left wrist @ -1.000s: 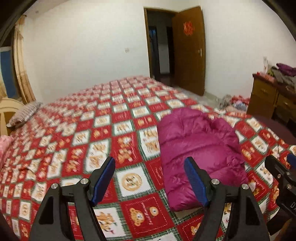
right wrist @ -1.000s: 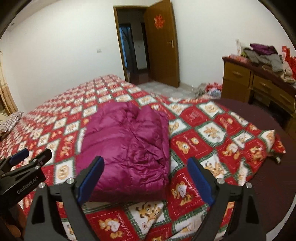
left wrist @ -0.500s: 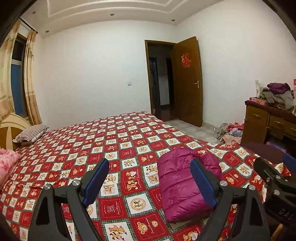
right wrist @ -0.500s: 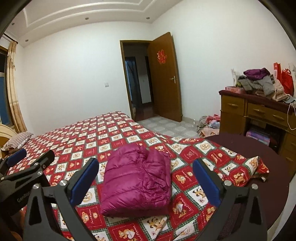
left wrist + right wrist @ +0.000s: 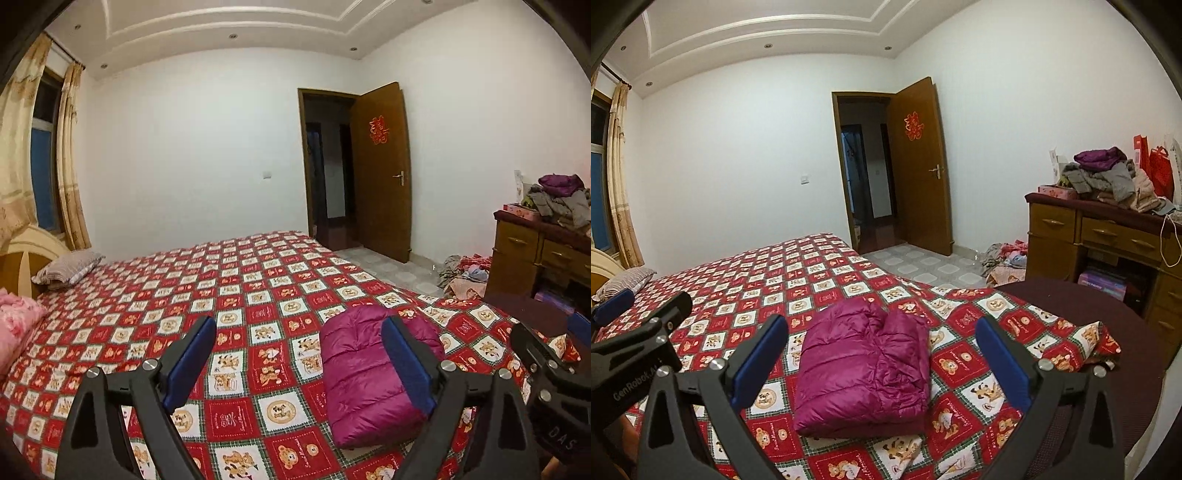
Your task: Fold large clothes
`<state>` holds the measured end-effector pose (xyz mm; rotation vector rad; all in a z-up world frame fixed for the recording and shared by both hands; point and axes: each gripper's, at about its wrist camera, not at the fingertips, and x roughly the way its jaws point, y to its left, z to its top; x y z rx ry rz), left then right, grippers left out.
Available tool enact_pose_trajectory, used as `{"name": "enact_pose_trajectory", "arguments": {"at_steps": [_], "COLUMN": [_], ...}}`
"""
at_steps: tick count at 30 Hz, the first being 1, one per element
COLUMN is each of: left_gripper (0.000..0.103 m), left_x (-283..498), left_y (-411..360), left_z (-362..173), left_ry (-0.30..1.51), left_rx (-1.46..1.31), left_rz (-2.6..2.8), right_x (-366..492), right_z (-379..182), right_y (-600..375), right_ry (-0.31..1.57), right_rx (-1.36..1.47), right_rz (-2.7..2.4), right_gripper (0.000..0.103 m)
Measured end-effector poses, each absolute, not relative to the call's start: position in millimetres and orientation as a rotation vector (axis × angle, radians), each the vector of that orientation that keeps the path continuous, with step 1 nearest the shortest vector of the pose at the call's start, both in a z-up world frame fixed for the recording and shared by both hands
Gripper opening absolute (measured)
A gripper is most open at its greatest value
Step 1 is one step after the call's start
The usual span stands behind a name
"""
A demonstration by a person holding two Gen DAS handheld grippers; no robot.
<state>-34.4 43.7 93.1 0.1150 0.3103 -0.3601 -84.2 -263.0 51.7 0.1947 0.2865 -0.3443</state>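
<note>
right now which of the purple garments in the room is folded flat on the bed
The magenta puffer jacket, folded into a neat block on the red checked bedspread. The other purple garment sits crumpled atop the clothes pile on the wooden dresser.

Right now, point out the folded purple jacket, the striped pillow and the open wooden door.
folded purple jacket (image 5: 864, 373): right wrist view, middle of its top panel.
striped pillow (image 5: 68, 266): left wrist view, centre of its upper face.
open wooden door (image 5: 919, 166): right wrist view, middle of the door leaf, below the red emblem.
</note>
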Motion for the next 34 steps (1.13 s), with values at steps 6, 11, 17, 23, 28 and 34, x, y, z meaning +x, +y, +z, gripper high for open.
{"name": "enact_pose_trajectory", "arguments": {"at_steps": [6, 11, 17, 23, 28, 34], "left_gripper": [0.091, 0.091, 0.091, 0.091, 0.091, 0.091], "left_x": [-33.6, -35.6, -45.6, -49.2, -49.7, -44.7], "left_y": [52.3, 58.9, 58.7, 55.9, 51.5, 49.1], "left_z": [97.6, 103.6, 108.6, 112.0, 111.2, 109.1], "left_ry": [0.282, 0.276, 0.227, 0.223, 0.228, 0.256], "left_rx": [0.102, 0.070, 0.089, 0.097, 0.108, 0.110], "left_rz": [-0.321, -0.351, -0.356, -0.375, -0.389, -0.394], "right_x": [-86.4, -83.6, -82.3, -82.2, -81.8, -80.0], "right_z": [54.7, 55.2, 55.2, 54.2, 54.6, 55.3], "right_y": [-262.4, -262.6, -261.9, -261.8, -262.4, -263.7], "right_ry": [0.279, 0.289, 0.291, 0.291, 0.296, 0.300], "right_rx": [0.179, 0.191, 0.194, 0.193, 0.202, 0.206], "right_rz": [-0.352, -0.348, -0.345, -0.346, -0.349, -0.360], "right_gripper": [0.103, 0.103, 0.103, 0.103, 0.103, 0.103]}}
